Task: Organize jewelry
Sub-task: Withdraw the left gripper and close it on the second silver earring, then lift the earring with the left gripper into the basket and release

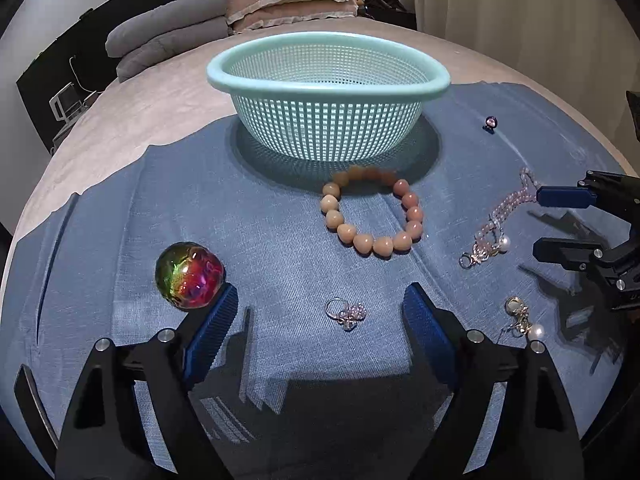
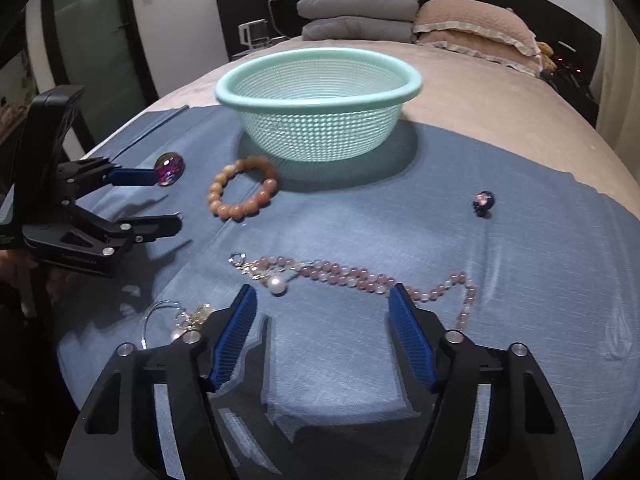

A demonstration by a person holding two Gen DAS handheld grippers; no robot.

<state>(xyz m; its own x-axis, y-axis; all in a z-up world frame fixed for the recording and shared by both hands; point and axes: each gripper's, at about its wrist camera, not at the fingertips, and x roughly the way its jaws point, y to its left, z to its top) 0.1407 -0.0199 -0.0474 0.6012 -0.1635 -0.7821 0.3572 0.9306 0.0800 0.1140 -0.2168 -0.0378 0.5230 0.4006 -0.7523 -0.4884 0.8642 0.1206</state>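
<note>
1. The iridescent ball (image 1: pixel 189 277) lies farthest left on the blue cloth (image 1: pixel 280 240), touching the outer side of one finger of the left gripper (image 1: pixel 316 312). It looks hard, glossy and round, so it should roll and slip; squeeze across its widest part.
2. The left gripper's jaws are spread wide and empty, with a small silver ring (image 1: pixel 346 312) between them: light, stiff and tiny, best pinched low against the cloth.
3. The orange bead bracelet (image 1: pixel 370 212) sits in front of the mint basket (image 1: pixel 328 60). It looks floppy; grip across one strand of beads.
4. The pink bead necklace (image 2: pixel 360 276) is limp and will trail; take it near the pearl clasp (image 2: pixel 277 285).
5. The right gripper (image 2: pixel 322 316) is also released, holding nothing.
6. The small dark charm (image 2: pixel 483 202) is too small to judge, possibly fragile.
</note>
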